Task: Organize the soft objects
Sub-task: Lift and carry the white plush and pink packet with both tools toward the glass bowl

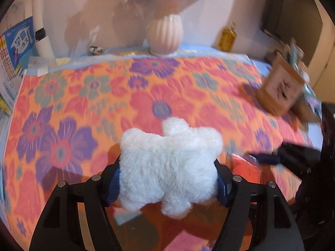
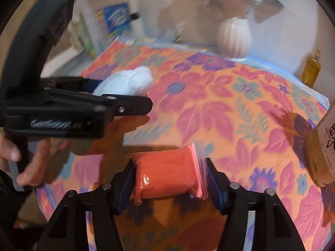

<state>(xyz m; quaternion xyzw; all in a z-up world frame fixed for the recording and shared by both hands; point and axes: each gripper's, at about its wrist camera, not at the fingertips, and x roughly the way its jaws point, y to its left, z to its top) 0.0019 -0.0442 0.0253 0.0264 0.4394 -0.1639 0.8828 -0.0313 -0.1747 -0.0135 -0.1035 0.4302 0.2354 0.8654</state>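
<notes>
The left gripper [image 1: 168, 179] clamps the white plush toy [image 1: 169, 165] — lifted above the floral cloth [image 1: 83, 96]. The right gripper [image 2: 170, 179] squeezes the orange packet [image 2: 167, 177].

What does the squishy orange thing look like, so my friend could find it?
Find the flowery orange tablecloth with the ribbed pink vase at the back. At its near edge the right gripper squeezes a squishy orange block in shiny clear wrap. The white fluffy toy in the left gripper is furry, and the brown box is hard; only this is smooth, glossy orange.
</notes>
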